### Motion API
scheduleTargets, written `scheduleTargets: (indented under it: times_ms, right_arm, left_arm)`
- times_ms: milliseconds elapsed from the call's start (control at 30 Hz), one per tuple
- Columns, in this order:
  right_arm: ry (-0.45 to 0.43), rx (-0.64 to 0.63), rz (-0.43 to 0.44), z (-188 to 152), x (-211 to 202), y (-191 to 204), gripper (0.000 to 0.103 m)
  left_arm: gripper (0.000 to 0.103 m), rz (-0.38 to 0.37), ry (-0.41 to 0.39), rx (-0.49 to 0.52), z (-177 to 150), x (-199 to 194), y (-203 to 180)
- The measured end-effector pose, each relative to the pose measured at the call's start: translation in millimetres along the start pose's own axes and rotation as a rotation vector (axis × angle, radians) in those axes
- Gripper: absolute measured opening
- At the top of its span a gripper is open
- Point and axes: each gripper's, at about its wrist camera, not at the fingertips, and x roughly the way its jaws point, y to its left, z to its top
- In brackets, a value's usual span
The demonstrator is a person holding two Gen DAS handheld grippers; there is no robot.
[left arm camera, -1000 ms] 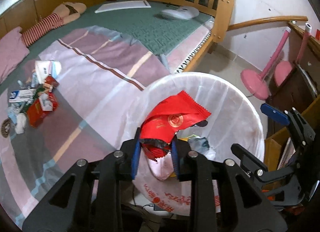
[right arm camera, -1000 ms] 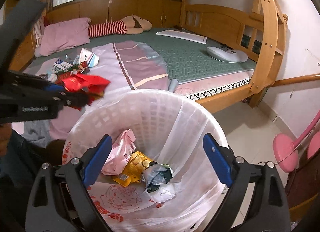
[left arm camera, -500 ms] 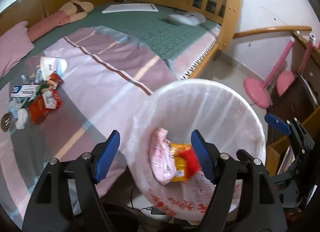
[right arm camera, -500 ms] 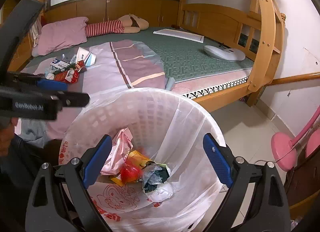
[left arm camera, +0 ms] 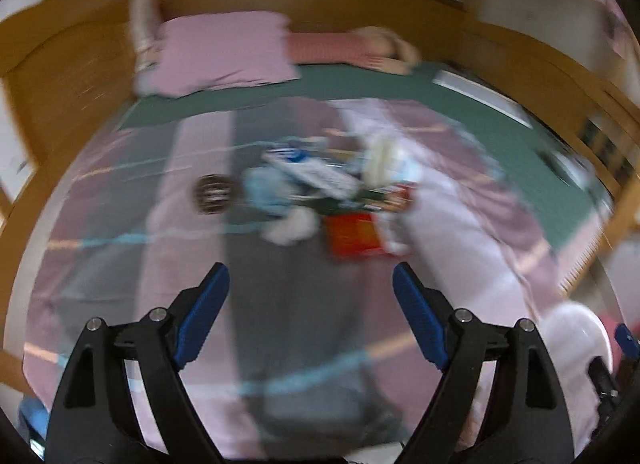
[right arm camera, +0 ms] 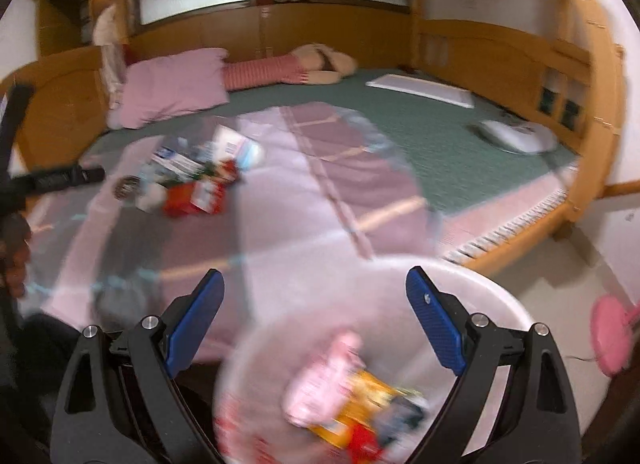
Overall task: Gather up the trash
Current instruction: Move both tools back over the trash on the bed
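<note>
Trash pile (left arm camera: 320,200) on quilt (left arm camera: 460,224): blurred | left claw (left arm camera: 310,280) spread | right claw (right arm camera: 316,284) spread | bin (right arm camera: 500,304) cut off

Both hand-held grippers (left arm camera: 310,276) (right arm camera: 314,284) gape empty

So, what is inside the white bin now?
In the white bin lie a pink bag, a yellow wrapper and a red wrapper. The picture is blurred, and anything beneath them is covered.
</note>
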Motion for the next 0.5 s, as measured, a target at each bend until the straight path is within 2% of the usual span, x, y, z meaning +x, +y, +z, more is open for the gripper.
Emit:
scheduleTargets:
  times_ms: [100, 233, 267, 333, 400, 433, 500]
  right_arm:
    - [-0.030, -0.060, 0.020, 27.8, 19.9, 35.3, 0.090]
    - [-0.107, -0.223, -0.018, 48.1, 53.0, 95.4, 0.090]
    - [-0.110, -0.266, -0.003, 50.8, 66.5, 111.3, 0.090]
    - [-0.078, -0.328, 0.013, 54.0, 94.0, 135.5, 0.090]
    - [0.000, -0.384, 0.078, 54.9, 135.1, 160.0, 0.090]
    - [0.046, -0.404, 0.062, 53.7, 156.2, 169.5, 0.090]
    - [0.099, -0.438, 0.058, 49.6, 185.2, 185.2, 0.090]
  left_arm:
    - [0.084, 0.060, 0.019, -0.074, 8.6, 23.4, 34.7]
    - [0.086, 0.100, 0.028, -0.137, 17.9, 55.6, 66.9]
    - [0.087, 0.109, 0.017, -0.156, 16.3, 63.7, 76.5]
    - [0.090, 0.111, 0.027, -0.196, 4.0, 78.3, 95.8]
    - [0.090, 0.144, 0.163, -0.325, -5.7, 97.5, 123.9]
    - [0.090, 0.161, 0.190, -0.385, -9.8, 100.0, 136.4]
    - [0.090, 0.141, 0.189, -0.435, -9.8, 96.8, 148.0]
